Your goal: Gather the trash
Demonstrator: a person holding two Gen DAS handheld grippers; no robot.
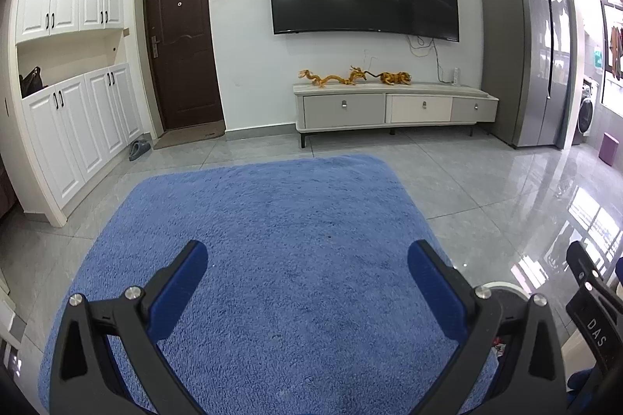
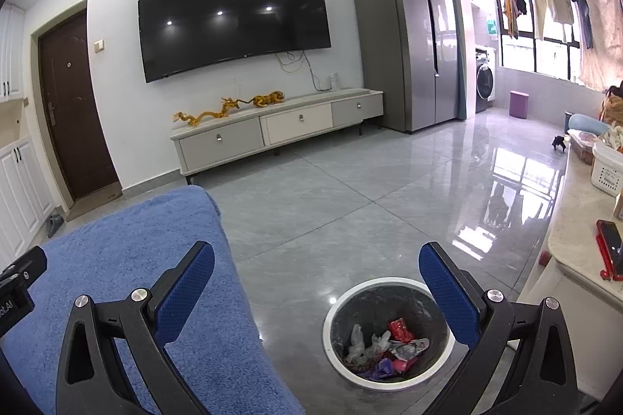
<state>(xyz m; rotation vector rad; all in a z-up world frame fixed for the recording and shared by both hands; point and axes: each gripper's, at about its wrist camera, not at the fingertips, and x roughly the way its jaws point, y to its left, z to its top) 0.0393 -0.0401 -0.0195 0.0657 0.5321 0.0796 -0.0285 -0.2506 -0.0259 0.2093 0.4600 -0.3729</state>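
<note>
A round trash bin (image 2: 389, 333) on the tiled floor, just right of a blue rug (image 1: 264, 259), holds crumpled wrappers (image 2: 385, 349). Both the left gripper (image 1: 307, 294) and right gripper (image 2: 317, 294) hang spread and empty. The rug looks clear; collecting seems nearly finished.

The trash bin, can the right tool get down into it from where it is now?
Probably yes. The right tool hangs open above the trash bin, whose mouth has no lid, and nothing lies between them; only wrappers sit at the bottom.
</note>
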